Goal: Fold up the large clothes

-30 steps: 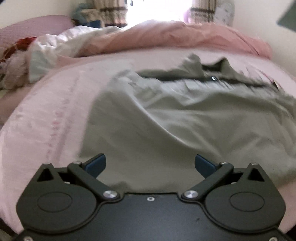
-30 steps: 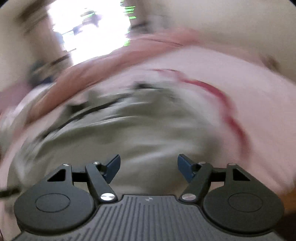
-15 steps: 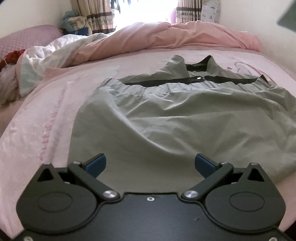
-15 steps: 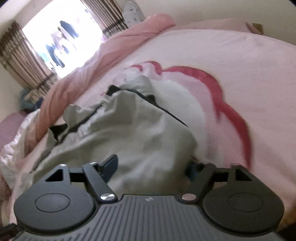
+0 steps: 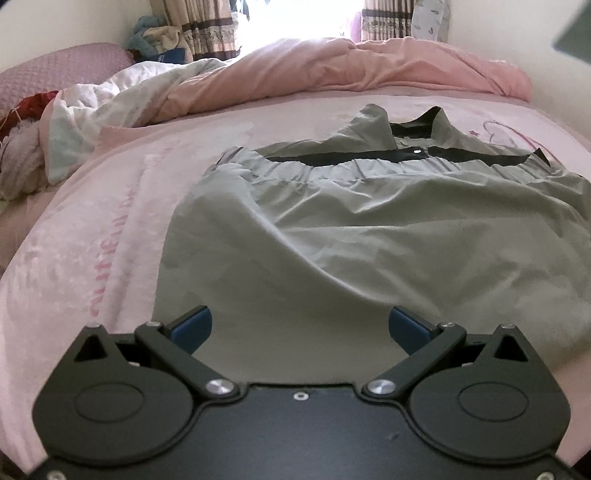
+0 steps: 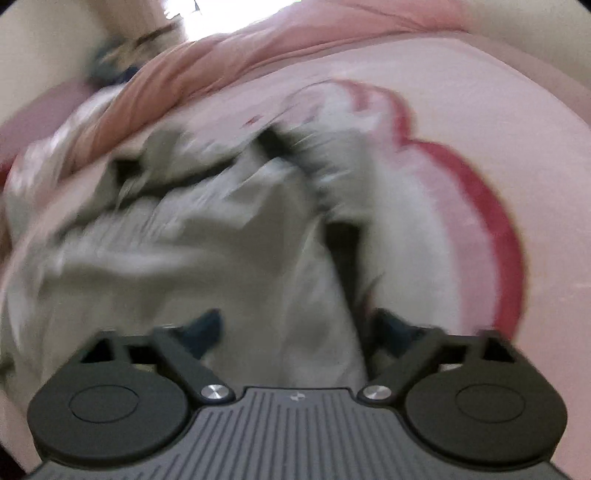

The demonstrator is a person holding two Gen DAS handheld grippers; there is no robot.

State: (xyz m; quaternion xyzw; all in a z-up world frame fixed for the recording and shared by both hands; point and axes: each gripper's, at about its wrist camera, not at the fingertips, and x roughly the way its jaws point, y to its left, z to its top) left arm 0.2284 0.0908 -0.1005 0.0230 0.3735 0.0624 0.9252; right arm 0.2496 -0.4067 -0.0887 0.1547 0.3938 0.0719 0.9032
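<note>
We see a grey garment (image 5: pixel 369 229) spread on a bed covered by a pink sheet (image 5: pixel 110 229); its dark collar and placket lie at the far end, toward a rumpled pink duvet (image 5: pixel 351 66) heaped along the head of the bed; a white blanket (image 5: pixel 122 99) is bunched at the far left, with curtains (image 5: pixel 207 26) and a bright window behind. Our left gripper (image 5: pixel 300 325) hangs over the near edge of the garment, its blue pads (image 5: pixel 192 325) spread wide with nothing pinched; the cloth lies below and between them. In the right wrist view, which is blurred, our right gripper (image 6: pixel 295 328) sits above the garment's right side (image 6: pixel 221 251), near a red curved print on the sheet (image 6: pixel 491 221); its jaws are wide but closing, with grey cloth between them; the pads do not appear to press on it.
</note>
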